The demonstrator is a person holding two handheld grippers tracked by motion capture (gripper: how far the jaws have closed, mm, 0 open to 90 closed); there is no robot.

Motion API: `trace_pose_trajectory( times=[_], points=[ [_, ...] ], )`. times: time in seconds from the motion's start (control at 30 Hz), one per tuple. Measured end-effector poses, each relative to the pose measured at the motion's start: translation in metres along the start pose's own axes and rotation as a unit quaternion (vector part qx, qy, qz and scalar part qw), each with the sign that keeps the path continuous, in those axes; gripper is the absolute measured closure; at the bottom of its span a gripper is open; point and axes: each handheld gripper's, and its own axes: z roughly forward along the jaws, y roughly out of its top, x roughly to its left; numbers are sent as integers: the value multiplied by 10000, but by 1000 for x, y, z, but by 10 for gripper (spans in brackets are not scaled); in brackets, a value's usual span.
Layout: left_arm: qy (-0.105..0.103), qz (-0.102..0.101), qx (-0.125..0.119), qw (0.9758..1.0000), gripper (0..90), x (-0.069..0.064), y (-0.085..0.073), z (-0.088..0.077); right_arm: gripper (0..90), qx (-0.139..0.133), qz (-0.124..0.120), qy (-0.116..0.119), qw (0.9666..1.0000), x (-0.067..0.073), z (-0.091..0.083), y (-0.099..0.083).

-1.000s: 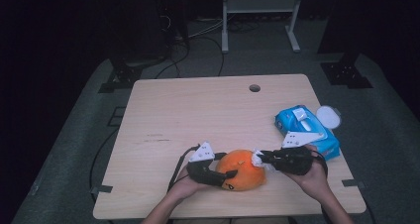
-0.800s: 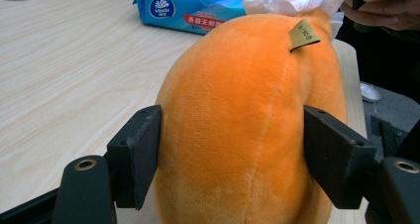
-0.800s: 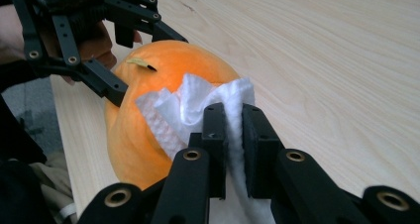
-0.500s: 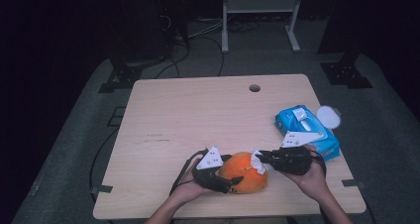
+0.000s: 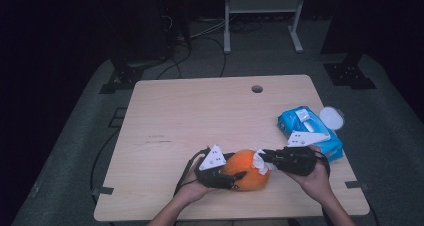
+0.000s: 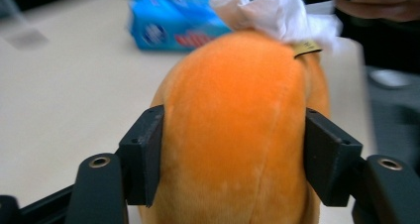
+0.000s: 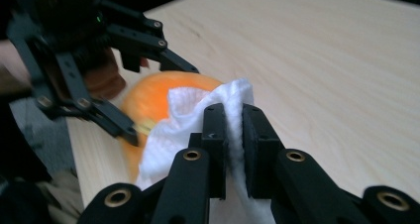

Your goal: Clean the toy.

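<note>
High view: orange plush toy [image 5: 246, 170] near front table [image 5: 200, 116] edge. Left gripper [image 6: 230, 149] just closed, clamped toy's sides. Right gripper [image 7: 234, 135] pinched white wipe [image 7: 190, 120] against toy. Steadied for wiping, likely.

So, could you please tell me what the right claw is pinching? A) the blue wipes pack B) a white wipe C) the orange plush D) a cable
B: the right claw is shut on a white wipe that lies against the orange plush.
</note>
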Motion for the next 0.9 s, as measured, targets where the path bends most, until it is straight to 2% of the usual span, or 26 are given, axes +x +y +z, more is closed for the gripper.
trace_pose_trajectory(
  times=[0.03,0.07,0.13,0.2,0.23,0.27,0.33,0.37,0.4,0.47,0.57,0.67,0.7,0.83,0.9],
  points=[
    [112,103,-109,9998,344,0,1,-1,806,-77,12,58,10000,1,-1,2],
    [129,157,-146,9997,341,1,1,-1,805,-93,-40,23,9999,4,0,4],
    [9,68,5,10000,303,5,-3,1,805,1,-148,-79,9999,6,5,5],
    [-202,-328,22,9993,192,13,-10,3,806,208,-179,-128,9995,4,12,0],
    [-202,-328,22,9993,164,13,-10,3,806,208,-179,-128,9995,4,12,0],
    [-301,-739,27,9968,104,21,-12,1,806,292,-99,-38,9995,-1,15,-5],
    [-368,-981,59,9945,96,24,-14,1,806,324,-37,43,9995,-3,12,-5],
    [-415,-1024,76,9938,107,25,-16,1,806,351,-21,101,9993,-3,11,-5],
    [-449,-984,83,9941,137,24,-17,1,806,362,-17,135,9993,-1,11,-5],
    [-446,-709,132,9964,187,20,-16,1,806,361,-90,236,9990,5,12,-3],
    [-485,-436,156,9978,228,16,-15,-1,805,305,-223,143,9992,10,12,2],
    [-481,-191,148,9986,233,13,-16,0,799,163,-165,71,9997,6,11,2],
    [-489,-196,155,9985,230,14,-16,0,797,171,-145,22,9997,3,12,1],
    [-503,-561,154,9970,132,19,-17,0,800,262,-6,-165,9995,-9,11,-8],
    [-492,-570,152,9970,127,19,-17,0,805,281,38,-163,9995,-10,10,-10]
  ],
)
